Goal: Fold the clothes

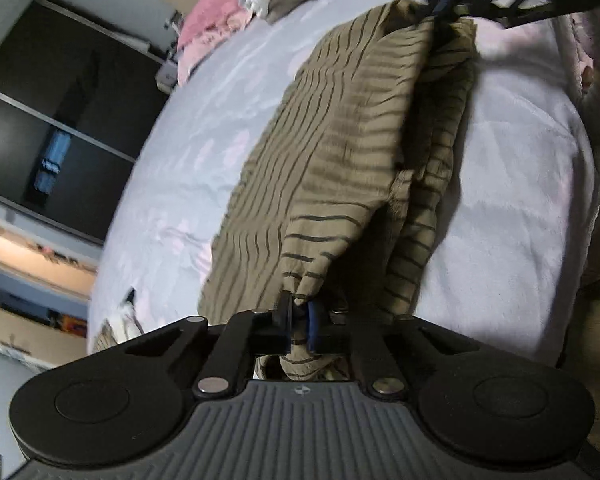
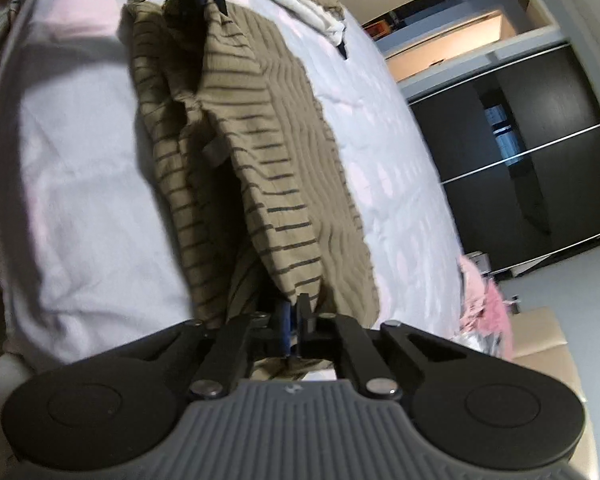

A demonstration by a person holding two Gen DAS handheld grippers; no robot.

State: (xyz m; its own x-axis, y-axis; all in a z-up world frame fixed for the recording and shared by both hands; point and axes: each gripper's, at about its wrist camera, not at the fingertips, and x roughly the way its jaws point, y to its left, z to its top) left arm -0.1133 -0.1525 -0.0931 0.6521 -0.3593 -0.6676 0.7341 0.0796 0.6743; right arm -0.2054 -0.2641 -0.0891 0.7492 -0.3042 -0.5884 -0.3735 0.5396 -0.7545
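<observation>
One olive striped garment point(image 1: 340, 132) half-folded along the bed's point(image 1: 500, 200) middle, two grippers — left gripper point(image 1: 300, 320) and right gripper point(image 2: 294, 316) — each clamped tight on an opposite end, pink clothes point(image 1: 212, 20) at the bed's far corner

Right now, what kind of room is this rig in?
Most likely a bedroom. The striped garment is being folded on a bed with a pale patterned cover, more clothes are piled at its far end, and a dark sliding-door wardrobe stands alongside.
</observation>
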